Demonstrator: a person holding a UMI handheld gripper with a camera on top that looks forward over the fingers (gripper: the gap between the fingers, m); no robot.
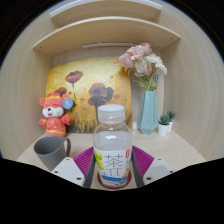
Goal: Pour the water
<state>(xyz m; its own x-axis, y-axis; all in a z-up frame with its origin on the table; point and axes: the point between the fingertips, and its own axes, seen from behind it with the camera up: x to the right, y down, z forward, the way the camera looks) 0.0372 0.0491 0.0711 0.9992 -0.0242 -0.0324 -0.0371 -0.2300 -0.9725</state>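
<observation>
A clear plastic bottle (112, 146) with a white cap and a white-green label stands between my fingers, its body filling the gap. Both magenta pads (84, 160) press against its sides, so my gripper (112, 168) is shut on the bottle. A dark grey mug (50, 152) with its handle to the right sits on the round wooden table (180, 150), to the left of the bottle and a little beyond my left finger. The bottle's base is hidden below the fingers.
Behind the mug stands a red-orange plush toy (55, 114). A teal vase with pink flowers (147, 100) and a small potted plant (165, 123) stand to the right. A yellow poppy painting (88, 92) leans on the back wall under wooden shelves (105, 35).
</observation>
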